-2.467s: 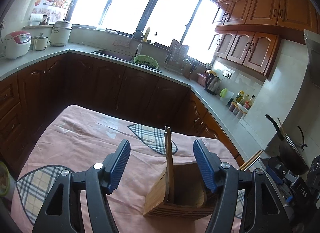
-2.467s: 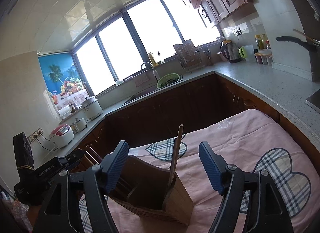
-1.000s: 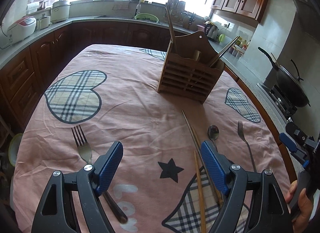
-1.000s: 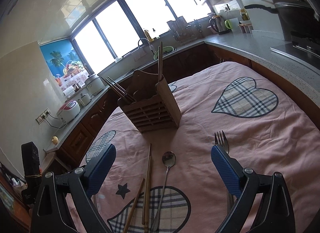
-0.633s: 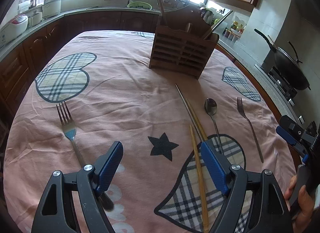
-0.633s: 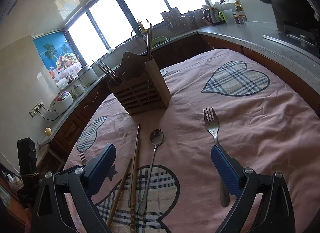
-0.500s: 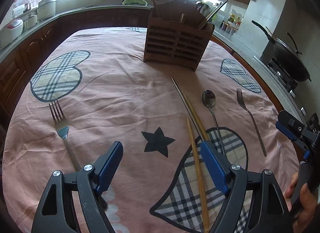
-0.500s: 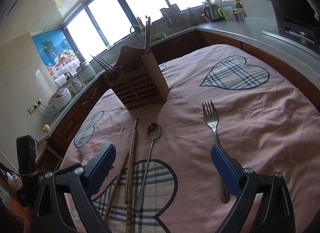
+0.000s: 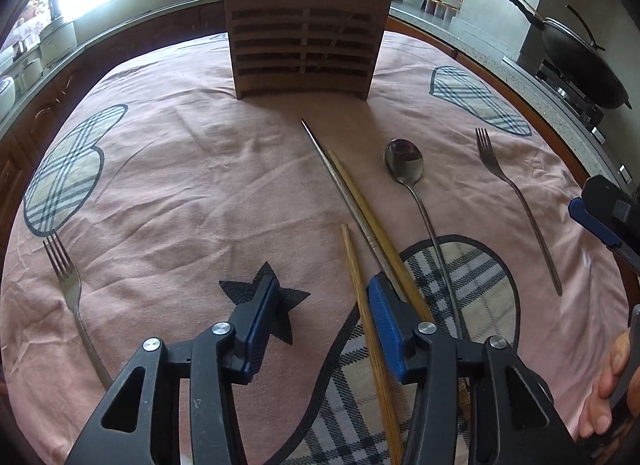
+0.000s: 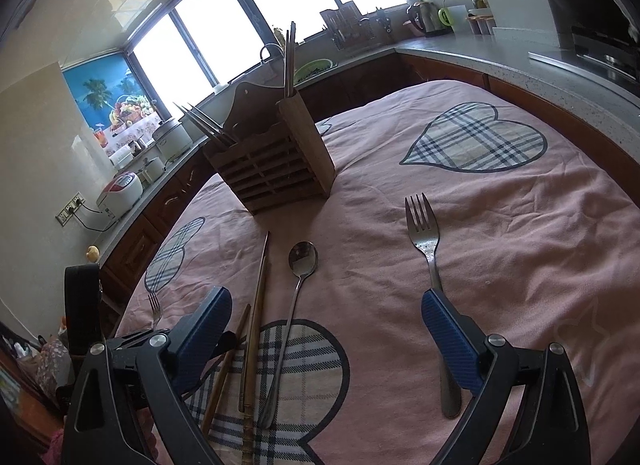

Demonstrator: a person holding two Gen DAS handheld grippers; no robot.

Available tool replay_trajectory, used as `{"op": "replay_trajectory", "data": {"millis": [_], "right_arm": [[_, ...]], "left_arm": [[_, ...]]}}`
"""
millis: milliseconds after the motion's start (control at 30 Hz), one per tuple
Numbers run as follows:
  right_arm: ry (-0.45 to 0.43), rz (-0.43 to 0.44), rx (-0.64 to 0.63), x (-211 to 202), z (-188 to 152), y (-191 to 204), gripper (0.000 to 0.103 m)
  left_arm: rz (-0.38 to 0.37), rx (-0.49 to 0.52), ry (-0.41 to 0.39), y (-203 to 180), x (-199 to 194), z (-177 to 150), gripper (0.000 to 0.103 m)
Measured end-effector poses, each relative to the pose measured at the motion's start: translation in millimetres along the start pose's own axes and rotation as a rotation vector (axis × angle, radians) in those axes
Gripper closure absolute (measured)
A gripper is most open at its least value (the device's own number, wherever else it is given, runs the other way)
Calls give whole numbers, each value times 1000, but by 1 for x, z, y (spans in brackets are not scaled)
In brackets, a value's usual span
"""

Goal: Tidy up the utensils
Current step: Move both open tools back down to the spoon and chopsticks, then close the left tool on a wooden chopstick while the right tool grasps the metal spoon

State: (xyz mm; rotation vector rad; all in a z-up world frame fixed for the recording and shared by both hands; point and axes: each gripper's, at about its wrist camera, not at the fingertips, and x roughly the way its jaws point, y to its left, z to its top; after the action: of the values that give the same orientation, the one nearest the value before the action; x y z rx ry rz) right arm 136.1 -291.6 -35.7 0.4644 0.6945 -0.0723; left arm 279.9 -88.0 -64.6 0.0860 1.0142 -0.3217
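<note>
Two sets of fingers, both empty. My left gripper (image 9: 320,321) is part-open, low over the worktop (image 9: 192,185), with the short wooden chopstick (image 9: 362,305) lying between its fingers, close to the right pad. My right gripper (image 10: 324,329) is spread wide, holding nothing; the right fork (image 10: 426,249) has its handle running under the right finger.

Risks, near to far:
- Left pinch: the long wooden chopstick (image 9: 372,217) and metal chopstick (image 9: 340,185) lie touching each other just beside the target, passing under my right pad. Closing as-is could catch two or three sticks, or roll one away.
- Cloth is wrinkled and soft, so dragging fingertips may bunch it and shift everything on it.
- A thin round stick gripped near one end will likely pivot in the pads when lifted.
- Spoon (image 10: 302,261) sits between the chopsticks and the right fork, near enough that a sloppy right-side reach could knock it.
- Left fork (image 9: 66,277) is well apart on the far left; easy to miss.
- Wooden holder (image 9: 304,45) stands at the far end, already carrying chopsticks in its outer compartments. Those lean outward, so an insert from above could snag them, or a side bump could tip the holder.
</note>
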Motion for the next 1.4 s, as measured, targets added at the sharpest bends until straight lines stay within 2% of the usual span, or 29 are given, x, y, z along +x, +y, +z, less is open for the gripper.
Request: {"op": "replay_trajectory", "data": {"millis": [67, 133, 233, 333, 433, 500, 567, 667, 800, 967, 1033, 1067, 1100, 1233, 1400], "right_arm": [[5, 2, -2, 4, 2, 0, 8], [16, 7, -2, 9, 4, 1, 11], [45, 8, -9, 20, 7, 4, 20], [72, 8, -35, 32, 8, 10, 24], [111, 1, -75, 47, 7, 19, 33], [140, -12, -103, 60, 8, 24, 44], [169, -26, -123, 72, 9, 28, 48], [202, -49, -153, 90, 12, 33, 50], [242, -76, -182, 111, 12, 37, 50], [246, -114, -252, 124, 16, 47, 49], [249, -129, -283, 129, 17, 52, 50], [249, -137, -296, 130, 17, 54, 55], [247, -146, -306, 131, 18, 56, 68], [235, -131, -293, 127, 18, 53, 69], [183, -65, -226, 102, 23, 50, 69]], "left_arm": [[11, 25, -8, -2, 2, -1, 66], [18, 47, -10, -3, 1, -3, 82], [5, 60, -8, 7, -3, -7, 89], [-3, 47, 0, 22, -8, -9, 89], [-53, -6, 20, 36, -10, -6, 87], [-83, -49, 36, 44, -8, -2, 87], [-81, -74, 38, 47, -6, 1, 86], [-73, -82, 42, 45, -1, 5, 83], [-28, -44, 33, 35, 4, 7, 82], [5, -5, 9, 27, 7, 4, 85], [17, 2, 4, 28, 6, 4, 93], [6, -5, 5, 30, 5, 4, 93], [-12, -21, 6, 33, 5, 4, 94], [-62, -71, -2, 47, -2, 3, 95], [-132, -142, -32, 65, -23, -1, 96]]}}
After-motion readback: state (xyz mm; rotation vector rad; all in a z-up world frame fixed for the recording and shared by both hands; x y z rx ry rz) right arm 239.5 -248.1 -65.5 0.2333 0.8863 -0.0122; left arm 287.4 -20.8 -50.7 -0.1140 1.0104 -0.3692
